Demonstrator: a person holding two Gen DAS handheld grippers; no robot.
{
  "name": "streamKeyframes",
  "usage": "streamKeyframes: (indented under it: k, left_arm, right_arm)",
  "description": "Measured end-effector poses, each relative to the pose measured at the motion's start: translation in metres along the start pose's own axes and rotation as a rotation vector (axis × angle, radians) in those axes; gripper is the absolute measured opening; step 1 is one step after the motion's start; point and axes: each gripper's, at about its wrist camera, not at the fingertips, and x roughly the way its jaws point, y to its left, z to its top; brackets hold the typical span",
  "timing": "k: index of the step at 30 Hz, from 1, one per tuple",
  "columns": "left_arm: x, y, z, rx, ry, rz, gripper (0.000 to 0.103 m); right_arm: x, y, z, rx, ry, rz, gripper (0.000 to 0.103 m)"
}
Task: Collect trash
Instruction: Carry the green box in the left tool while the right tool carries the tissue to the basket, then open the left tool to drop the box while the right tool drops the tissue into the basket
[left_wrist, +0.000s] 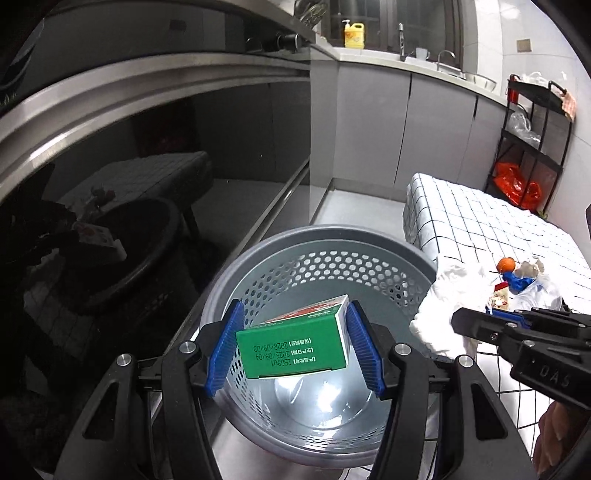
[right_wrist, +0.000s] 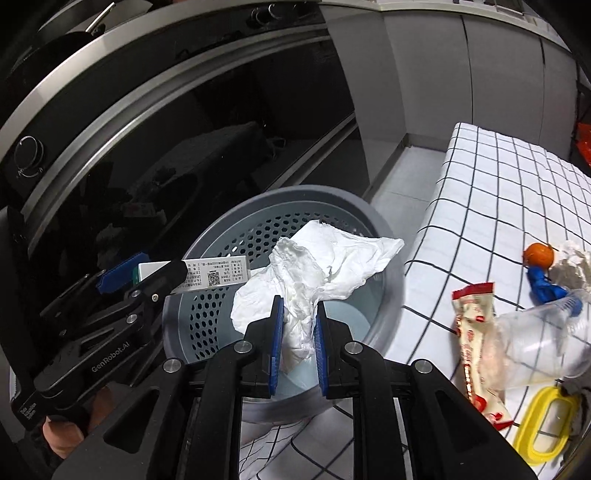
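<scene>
The left tool (left_wrist: 295, 347) is about half open, and its blue pads (left_wrist: 225, 347) press on the two short ends of a green box (left_wrist: 295, 341). The box therefore spans the gap crosswise, its long axis running from pad to pad, slightly tilted with the right end higher. Its green printed face looks back toward the camera, and the print reads upside down. It hangs directly above the mouth of the grey perforated bin (left_wrist: 321, 240), which appears to hold nothing yet. The placement reads as a hold for release: opening the pads should let the box fall inside.

The right tool (right_wrist: 298, 334) is nearly closed, with a crumpled white tissue (right_wrist: 317, 266) pinched between its pads. The bulk of the tissue billows forward and upward from the pinch, over the bin's opening (no clear long axis; it is a loose wad). In the right wrist view the left tool sits just beside it on the left, both over the same bin (right_wrist: 369, 221).

The bin stands on the floor between a dark glass oven front (right_wrist: 166, 147) and the checked tabletop (right_wrist: 480, 192). Remaining trash lies on the tabletop, well apart from the bin: a red-and-white wrapper (right_wrist: 471, 328), a clear plastic cup (right_wrist: 543, 343) on its side, a yellow ring (right_wrist: 546, 424), a blue scrap (right_wrist: 543, 286), an orange (right_wrist: 539, 254) and a paper wad (right_wrist: 572, 266). Collection is judged to be at an early stage.
</scene>
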Motion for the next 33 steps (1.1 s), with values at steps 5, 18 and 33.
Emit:
streamKeyframes:
  k: [5,18,33]
  left_arm:
    - [0.005,0.002,-0.001,-0.005,0.022,0.021,0.056]
    - [0.004,0.006,-0.003,-0.023,0.035,0.019,0.060]
    - [0.000,0.009,-0.002,-0.034,0.027,0.026,0.064]
  right_arm:
    - [0.007,0.000,-0.001,-0.003,0.020,0.011,0.016]
    - [0.010,0.003,0.000,-0.008,-0.003,0.006,0.032]
    - [0.004,0.004,-0.005,-0.014,-0.014,-0.005,0.033]
